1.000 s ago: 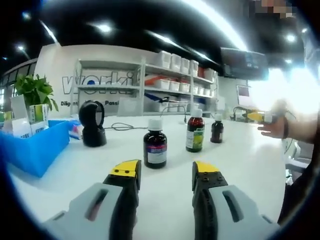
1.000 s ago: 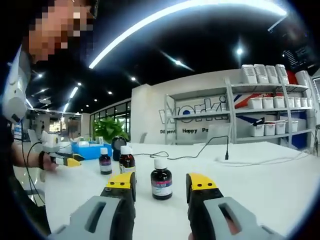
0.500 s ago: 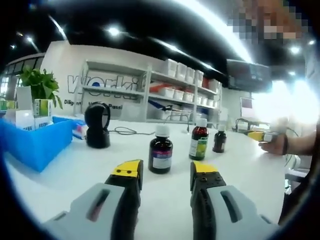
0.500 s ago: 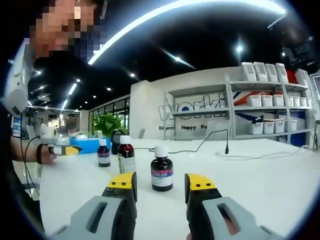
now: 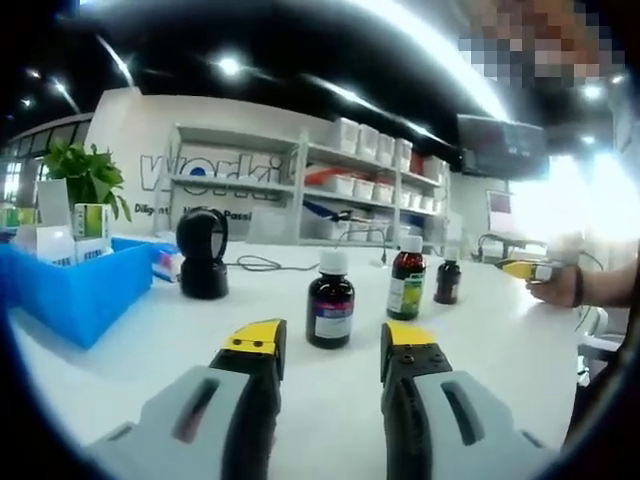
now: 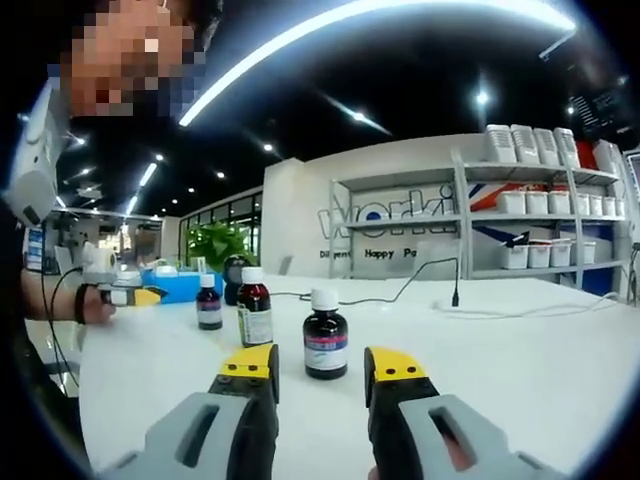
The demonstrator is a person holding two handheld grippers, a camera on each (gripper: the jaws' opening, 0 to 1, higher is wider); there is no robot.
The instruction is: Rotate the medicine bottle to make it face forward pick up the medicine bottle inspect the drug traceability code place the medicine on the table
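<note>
Both the left gripper [image 5: 330, 345] and the right gripper [image 6: 320, 362] hover low with jaws parted, each held out in a hand [image 6: 92, 305].

Large dark letters on the white back wall [image 6: 300, 215], behind the shelving unit [image 6: 500, 225], read "worki", the rest hidden by the shelves. Just below those letters, a smaller line on the same wall reads "Happy" after a partly legible word. In the left gripper view the same wall [image 5: 135, 150] shows "worki" again. The medicine bottles' labels [image 6: 326, 352] are too small to read.
</note>
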